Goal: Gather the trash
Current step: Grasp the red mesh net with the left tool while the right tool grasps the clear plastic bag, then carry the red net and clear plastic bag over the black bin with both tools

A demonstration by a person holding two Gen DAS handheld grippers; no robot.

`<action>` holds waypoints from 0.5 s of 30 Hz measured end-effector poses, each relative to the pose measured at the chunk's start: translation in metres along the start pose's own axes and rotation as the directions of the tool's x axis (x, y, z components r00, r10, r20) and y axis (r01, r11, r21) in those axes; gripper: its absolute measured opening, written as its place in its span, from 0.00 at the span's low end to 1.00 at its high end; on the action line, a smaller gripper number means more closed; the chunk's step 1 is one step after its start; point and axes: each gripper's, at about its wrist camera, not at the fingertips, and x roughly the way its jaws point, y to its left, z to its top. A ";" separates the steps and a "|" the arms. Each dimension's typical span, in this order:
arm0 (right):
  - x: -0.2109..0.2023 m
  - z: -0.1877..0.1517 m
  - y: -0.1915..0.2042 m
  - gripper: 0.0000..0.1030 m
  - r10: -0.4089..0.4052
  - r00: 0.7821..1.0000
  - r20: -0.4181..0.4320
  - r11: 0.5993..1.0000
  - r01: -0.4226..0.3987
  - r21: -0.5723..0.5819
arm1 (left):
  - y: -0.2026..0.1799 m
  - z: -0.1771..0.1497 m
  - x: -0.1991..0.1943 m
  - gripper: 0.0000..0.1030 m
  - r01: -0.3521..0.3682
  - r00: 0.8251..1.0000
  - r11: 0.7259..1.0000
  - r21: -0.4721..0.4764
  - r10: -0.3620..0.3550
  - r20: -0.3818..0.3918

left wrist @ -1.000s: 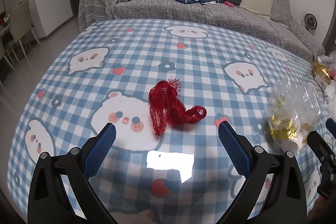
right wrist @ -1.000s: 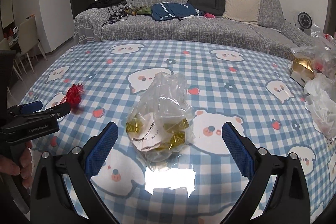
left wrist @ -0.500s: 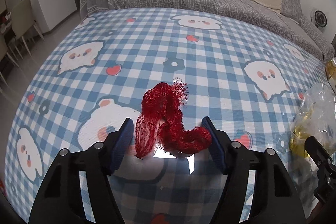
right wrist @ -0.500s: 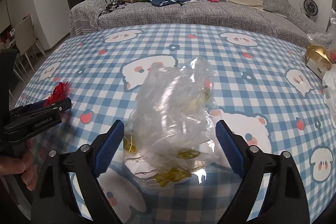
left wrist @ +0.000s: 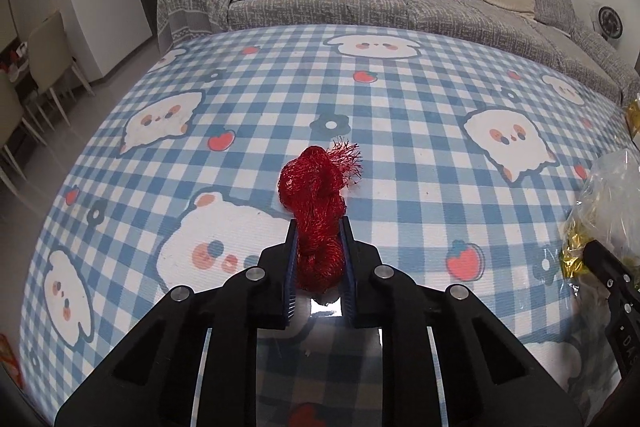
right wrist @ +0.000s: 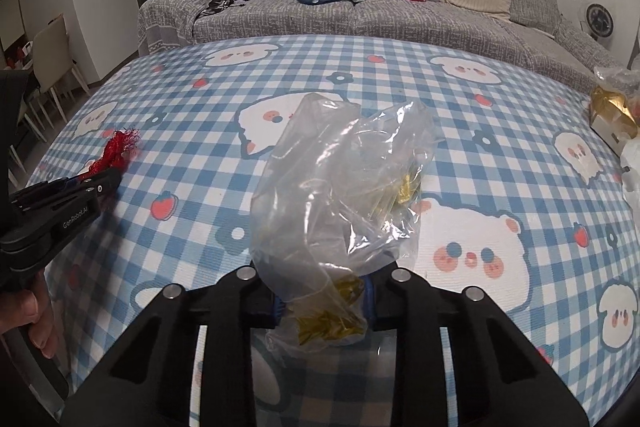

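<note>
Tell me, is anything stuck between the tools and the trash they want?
No. The left tool already pinches the red net, and the right tool is closing on the clear bag.

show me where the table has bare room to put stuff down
Bare tablecloth runs from the red net up to the sofa. Also bare between net and plastic bag. Crowded at the right edge, by the gold box.

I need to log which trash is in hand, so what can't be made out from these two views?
- Contents of the clear plastic bag in the right gripper: gold scraps blurred by wrinkled film, right wrist view.
- Red mesh net: lower end hidden between the left gripper jaws.
- Gold box: cut off by the right edge.
</note>
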 end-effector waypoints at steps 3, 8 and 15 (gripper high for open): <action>-0.002 0.000 0.000 0.22 -0.002 1.000 0.009 1.000 0.002 0.004 | 0.001 -0.002 -0.002 0.16 0.005 1.000 1.000 -0.007 -0.005 -0.002; -0.009 0.000 -0.001 0.22 0.004 1.000 0.024 1.000 -0.004 0.008 | 0.004 -0.007 -0.007 0.15 0.018 1.000 1.000 -0.015 -0.018 -0.003; -0.021 -0.007 0.004 0.21 -0.011 1.000 0.027 1.000 0.011 -0.015 | 0.004 -0.017 -0.021 0.15 0.043 0.999 0.999 -0.027 -0.043 0.000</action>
